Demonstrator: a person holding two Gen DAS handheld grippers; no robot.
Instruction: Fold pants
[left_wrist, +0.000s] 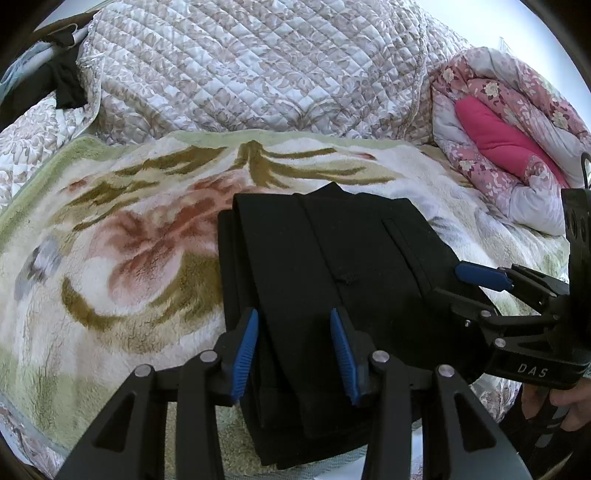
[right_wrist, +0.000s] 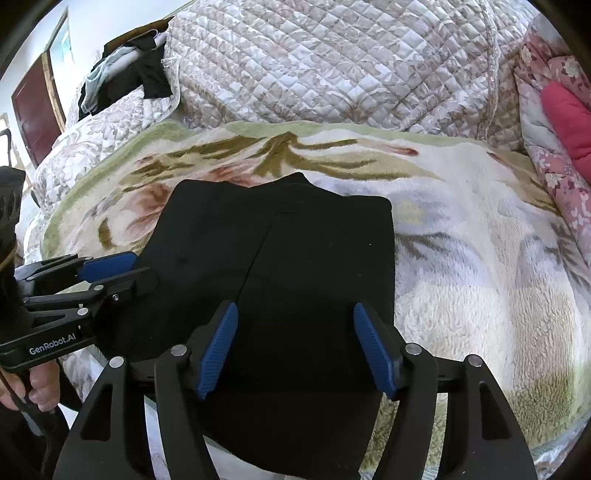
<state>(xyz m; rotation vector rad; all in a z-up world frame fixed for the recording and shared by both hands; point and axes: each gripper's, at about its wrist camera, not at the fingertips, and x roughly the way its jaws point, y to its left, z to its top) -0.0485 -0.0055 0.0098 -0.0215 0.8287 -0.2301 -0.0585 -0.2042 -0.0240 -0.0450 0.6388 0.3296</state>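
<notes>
The black pants (left_wrist: 325, 266) lie folded in a compact stack on the floral fleece blanket (left_wrist: 110, 258); they also show in the right wrist view (right_wrist: 280, 266). My left gripper (left_wrist: 295, 350) is open, hovering over the near left part of the stack with nothing between its blue pads. My right gripper (right_wrist: 295, 354) is open over the near right part of the stack, empty. In the left wrist view the right gripper (left_wrist: 476, 284) comes in from the right at the pants' edge. In the right wrist view the left gripper (right_wrist: 118, 269) comes in from the left.
A quilted beige bedspread (left_wrist: 258, 66) rises behind the blanket. A pink floral duvet (left_wrist: 509, 140) is bundled at the right. Dark clothes (right_wrist: 140, 74) hang at the back left near a brown door (right_wrist: 37, 107).
</notes>
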